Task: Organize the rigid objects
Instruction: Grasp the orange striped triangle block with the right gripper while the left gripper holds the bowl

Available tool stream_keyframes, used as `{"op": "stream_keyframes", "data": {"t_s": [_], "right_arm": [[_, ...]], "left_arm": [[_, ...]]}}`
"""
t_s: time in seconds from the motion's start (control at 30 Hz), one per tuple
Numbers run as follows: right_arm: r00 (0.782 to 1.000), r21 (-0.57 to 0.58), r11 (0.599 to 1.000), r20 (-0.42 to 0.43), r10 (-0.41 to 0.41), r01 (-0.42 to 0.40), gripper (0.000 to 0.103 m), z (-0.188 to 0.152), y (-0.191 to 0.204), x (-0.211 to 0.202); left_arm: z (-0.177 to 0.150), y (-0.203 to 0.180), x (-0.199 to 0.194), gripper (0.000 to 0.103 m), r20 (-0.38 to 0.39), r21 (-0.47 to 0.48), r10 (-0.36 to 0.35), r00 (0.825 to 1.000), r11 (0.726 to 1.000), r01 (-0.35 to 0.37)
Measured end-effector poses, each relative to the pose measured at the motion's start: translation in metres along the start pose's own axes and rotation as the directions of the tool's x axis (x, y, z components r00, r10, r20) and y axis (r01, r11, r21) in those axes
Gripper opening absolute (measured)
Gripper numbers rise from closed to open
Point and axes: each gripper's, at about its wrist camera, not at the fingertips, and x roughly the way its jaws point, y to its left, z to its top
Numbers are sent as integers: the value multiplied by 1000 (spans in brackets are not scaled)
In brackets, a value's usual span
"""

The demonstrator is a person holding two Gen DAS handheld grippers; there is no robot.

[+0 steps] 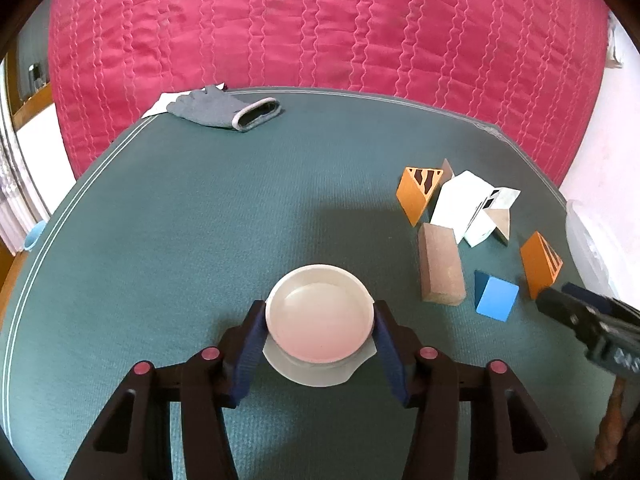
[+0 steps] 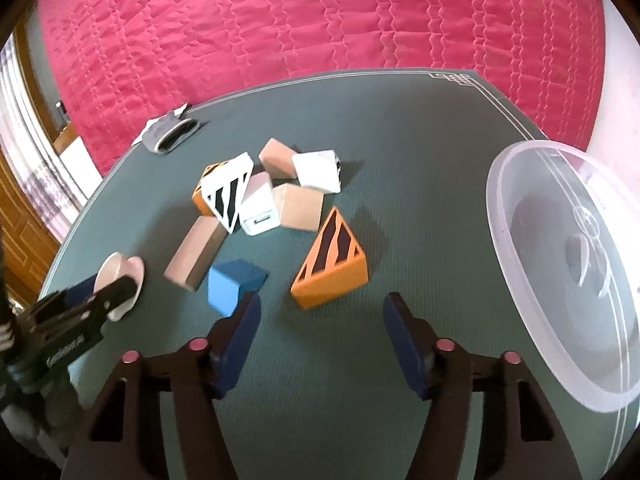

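So my left gripper (image 1: pixel 320 332) has its jaws closed on the rim of a small white round bowl (image 1: pixel 320 314), empty, mid-desk near my edge. My right gripper (image 2: pixel 320 320) hangs with jaws wide apart, holding nothing. The orange striped wedge block (image 2: pixel 332 266) sits just ahead of it, long edge running across the gap, so the right one's nearer. Clear plastic tub (image 2: pixel 560 280) at the desk's right edge looks empty too; blue wedge block (image 2: pixel 234 286) sits left.

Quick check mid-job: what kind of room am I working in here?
Probably a bedroom at home: a low table with a green mat stands against a bed under a quilted pink bedspread, and a wooden door shows at the left.
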Motion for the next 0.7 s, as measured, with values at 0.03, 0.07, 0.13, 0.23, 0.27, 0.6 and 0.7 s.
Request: {"op": "stream_keyframes", "data": {"t_s": [0.03, 0.07, 0.13, 0.23, 0.27, 0.6, 0.7], "right_arm": [[1000, 1, 1000, -4, -9, 9, 60, 2, 1, 4], [1000, 3, 1000, -6, -15, 15, 57, 3, 1, 6], [1000, 2, 1000, -4, -31, 31, 55, 6, 1, 11], [998, -2, 998, 7, -57, 57, 49, 9, 2, 14], [998, -2, 998, 10, -63, 63, 46, 10, 2, 15], [997, -6, 998, 53, -58, 58, 30, 10, 1, 7], [995, -4, 999, 84, -47, 48, 30, 10, -1, -4]], "left_arm": [[0, 0, 1, 55, 0, -1, 1, 1000, 1000, -1], [0, 0, 0, 55, 3, -1, 0, 1000, 1000, 0], [0, 1, 0, 55, 4, -3, -4, 1000, 1000, 5], [0, 2, 1, 55, 6, -8, -12, 1000, 1000, 12], [-1, 2, 1, 55, 7, -9, -15, 1000, 1000, 15], [-1, 2, -1, 55, 5, -9, -11, 1000, 1000, 11], [-1, 2, -3, 55, 1, -9, -6, 1000, 1000, 6]]}}
